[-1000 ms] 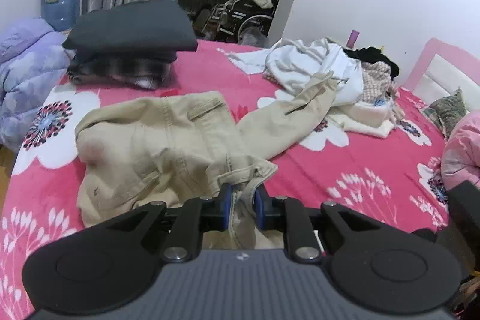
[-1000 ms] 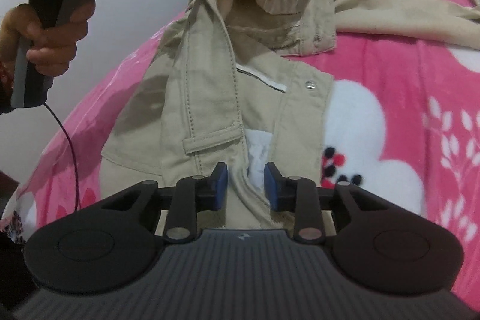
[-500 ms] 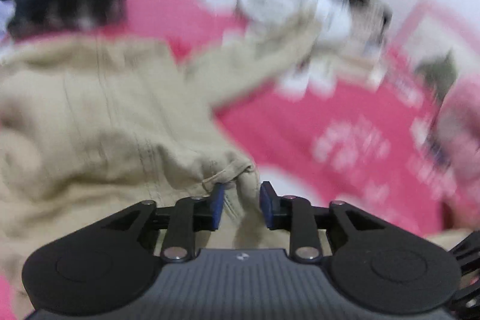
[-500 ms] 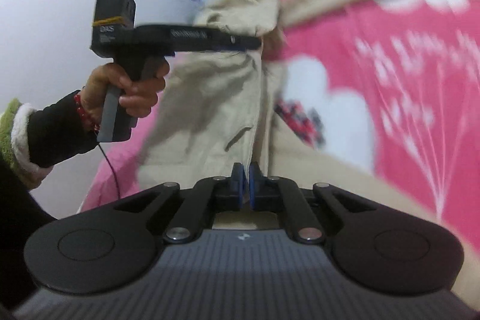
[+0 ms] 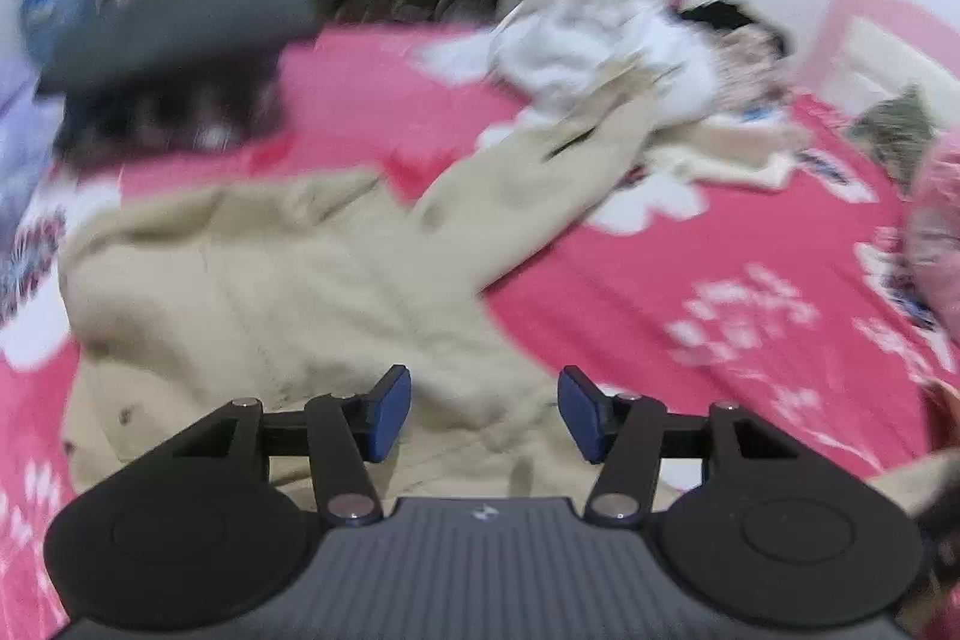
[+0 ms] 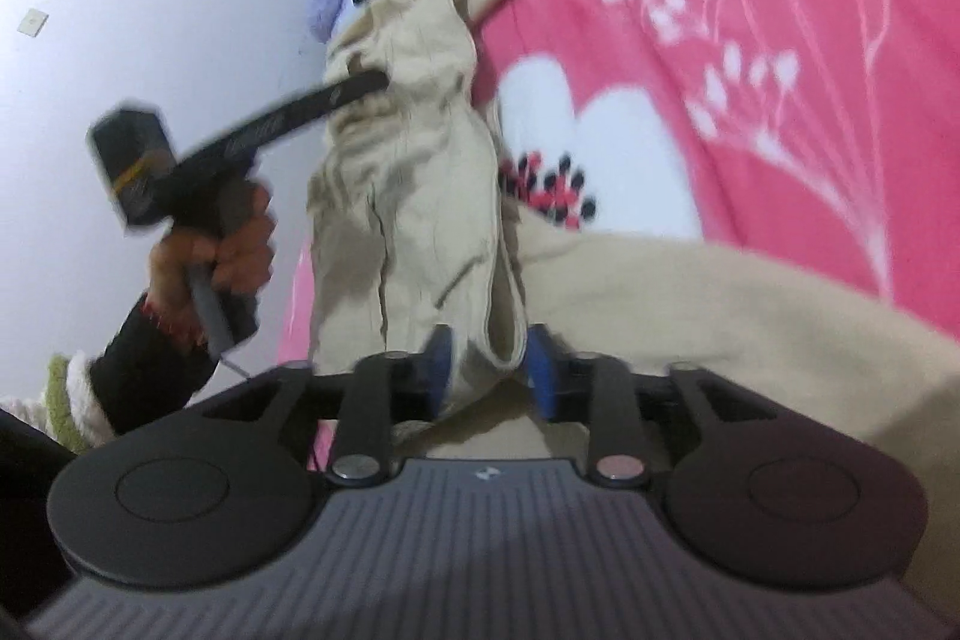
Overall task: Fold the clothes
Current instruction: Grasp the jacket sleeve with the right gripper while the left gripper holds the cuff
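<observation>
A beige jacket lies spread on the pink flowered bed, one sleeve reaching toward the far right. My left gripper is open just above the jacket's near edge, holding nothing. In the right wrist view the jacket is bunched, and a fold of it sits between the parted pads of my right gripper. The left gripper shows there too, its tip against the jacket's upper part.
A folded stack of dark clothes sits at the bed's far left. A heap of white and mixed clothes lies at the far right. A pink headboard and a pillow are at the right.
My left gripper has opened and let go of the jacket edge. My right gripper, shut on the jacket half a second ago, now has its pads apart. The jacket has dropped onto the bed.
</observation>
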